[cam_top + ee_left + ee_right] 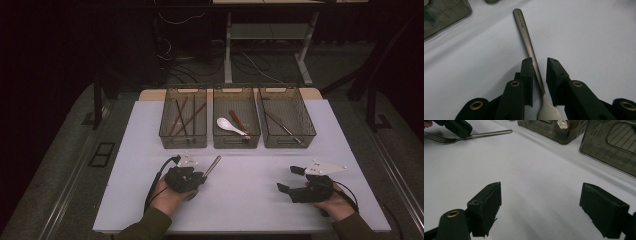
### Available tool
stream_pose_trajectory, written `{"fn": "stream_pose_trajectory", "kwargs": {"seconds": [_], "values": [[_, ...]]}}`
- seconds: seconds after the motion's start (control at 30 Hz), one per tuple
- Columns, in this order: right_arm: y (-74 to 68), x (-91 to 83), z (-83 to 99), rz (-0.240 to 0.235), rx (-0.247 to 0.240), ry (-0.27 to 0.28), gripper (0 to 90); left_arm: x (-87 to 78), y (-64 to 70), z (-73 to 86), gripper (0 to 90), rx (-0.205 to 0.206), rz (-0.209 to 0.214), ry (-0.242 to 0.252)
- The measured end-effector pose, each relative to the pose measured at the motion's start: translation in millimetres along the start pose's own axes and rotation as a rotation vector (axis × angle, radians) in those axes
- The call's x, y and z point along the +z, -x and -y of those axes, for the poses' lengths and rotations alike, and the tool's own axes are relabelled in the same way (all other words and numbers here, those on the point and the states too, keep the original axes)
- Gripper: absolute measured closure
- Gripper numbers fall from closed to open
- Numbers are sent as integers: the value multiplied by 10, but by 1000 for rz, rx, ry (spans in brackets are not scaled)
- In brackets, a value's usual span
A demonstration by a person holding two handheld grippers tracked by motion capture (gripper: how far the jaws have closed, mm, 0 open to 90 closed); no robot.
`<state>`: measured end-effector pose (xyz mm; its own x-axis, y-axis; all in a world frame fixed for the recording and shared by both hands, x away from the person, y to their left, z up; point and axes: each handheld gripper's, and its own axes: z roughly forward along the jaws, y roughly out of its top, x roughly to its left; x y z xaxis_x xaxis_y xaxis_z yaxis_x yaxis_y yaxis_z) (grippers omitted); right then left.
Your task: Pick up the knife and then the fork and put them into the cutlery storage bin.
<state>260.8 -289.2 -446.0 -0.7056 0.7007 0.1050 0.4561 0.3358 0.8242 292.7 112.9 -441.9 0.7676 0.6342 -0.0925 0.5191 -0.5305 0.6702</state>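
A metal fork (213, 164) lies flat on the white table (240, 205), left of centre, handle pointing toward the bins. My left gripper (201, 176) straddles it near the neck. In the left gripper view the fork's handle (525, 32) runs up between the jaws of my left gripper (539, 61); it rests against the left jaw, with a gap to the right jaw. My right gripper (287, 179) hovers at the front right, jaws wide apart and holding nothing. The right gripper view shows that gripper (541, 186) over bare table, with the fork (489, 133) and left gripper (459, 127) at top left.
Three mesh bins stand in a row at the back. The left bin (183, 89) holds chopsticks (182, 115), the middle bin (236, 145) a white spoon (230, 126) and a brown one, the right bin (289, 90) metal cutlery (282, 126). Table edges lie close behind both hands.
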Motion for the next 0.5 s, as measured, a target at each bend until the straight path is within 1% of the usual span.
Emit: {"fn": "stream_pose_trajectory", "kwargs": {"seconds": [0.13, 0.23, 0.4, 0.47, 0.5], "values": [[-2, 5, 3, 1, -6, -4, 173, 21, 32, 8, 782, 14, -16, -4], [-3, 7, 4, 0, -2, -2, 173, 25, 45, 8, 798, 35, -27, -2], [-6, 2, 4, -6, -4, -6, 173, 16, 15, -9, 820, 32, -4, -18], [0, 1, 2, -8, -5, -9, 173, 20, 17, -11, 845, 41, 12, -17], [0, 3, 2, -7, -2, -14, 173, 21, 28, -10, 845, 32, 11, -15]]}}
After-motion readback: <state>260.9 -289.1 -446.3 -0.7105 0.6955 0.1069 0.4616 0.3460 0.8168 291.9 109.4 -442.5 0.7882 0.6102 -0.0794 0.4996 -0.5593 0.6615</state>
